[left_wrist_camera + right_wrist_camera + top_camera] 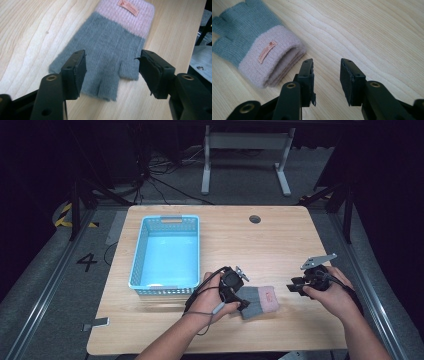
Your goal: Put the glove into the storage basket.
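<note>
The left hand-held gripper (240, 296) hovered directly over the finger end of a knitted glove (258, 301), its jaws spread wide and released, with nothing pressed between them. In the left gripper view the glove (110, 50) lay flat on the table (30, 32), the short grey finger stubs pointing toward the camera and sitting between the two open jaws without touching them. The glove's long axis ran away from this gripper, ending in a pink cuff (125, 17) with a small label.

The right hand-held gripper (296, 287) waited just beside the cuff end, also released and empty, jaws partly apart over bare wood. In the right gripper view the cuff (272, 57) lay just left of the jaws, apart from them.

The glove rested near the front edge of the table, to the right of an empty blue basket (167, 251). The left hand looked nearer for a grasp, already straddling the fingers.
</note>
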